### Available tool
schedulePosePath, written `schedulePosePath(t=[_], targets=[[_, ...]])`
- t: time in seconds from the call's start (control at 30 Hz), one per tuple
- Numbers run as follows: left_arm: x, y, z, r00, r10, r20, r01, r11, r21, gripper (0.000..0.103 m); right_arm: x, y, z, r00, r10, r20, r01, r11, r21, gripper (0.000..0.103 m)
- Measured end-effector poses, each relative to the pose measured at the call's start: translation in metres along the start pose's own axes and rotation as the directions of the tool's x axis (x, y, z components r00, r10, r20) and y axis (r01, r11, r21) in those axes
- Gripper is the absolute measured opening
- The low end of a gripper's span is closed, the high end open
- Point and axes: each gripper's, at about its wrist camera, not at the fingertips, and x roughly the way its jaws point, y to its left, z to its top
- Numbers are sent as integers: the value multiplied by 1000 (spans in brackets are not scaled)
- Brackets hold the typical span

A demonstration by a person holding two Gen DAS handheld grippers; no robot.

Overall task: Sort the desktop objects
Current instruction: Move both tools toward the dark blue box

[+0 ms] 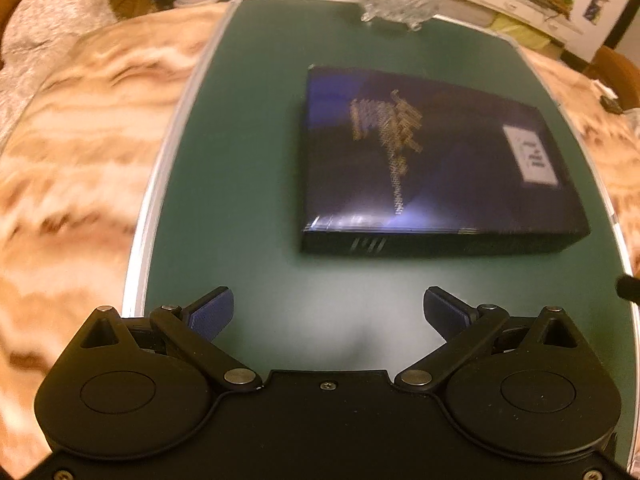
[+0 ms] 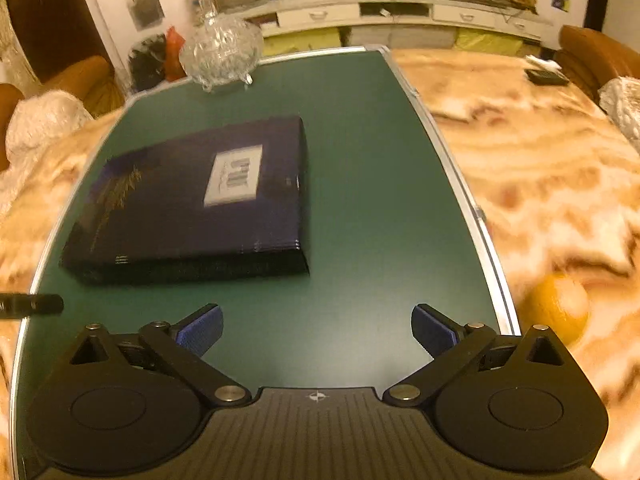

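Both your left gripper (image 1: 328,312) and right gripper (image 2: 316,328) hang wide and empty, nothing sorted yet: dark box (image 2: 200,196) mid-bench (image 2: 360,200), glass jar (image 2: 220,56) far edge (orange (image 2: 558,308) off the mat).

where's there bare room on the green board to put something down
Bare green lies between the dark box and the board's right silver edge, and in the near strip between the box and both open grippers, left gripper, right gripper. A narrower strip runs left of the box. The far end is tighter: the glass dish stands there. An orange lies off the board.
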Motion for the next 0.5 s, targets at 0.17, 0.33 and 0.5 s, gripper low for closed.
schedulePosePath(t=[0.17,0.33,0.5], targets=[[18,2,22,1000,-7,5,7,1000,4,103,21,-5,25,994,111,-8,-111,993,29,103],[28,10,38,995,-96,21,96,995,-36,103,49,-11,48,984,176,-27,-175,984,41,103],[38,10,47,992,-129,8,129,991,-22,100,75,-22,60,962,271,-37,-266,960,88,100]])
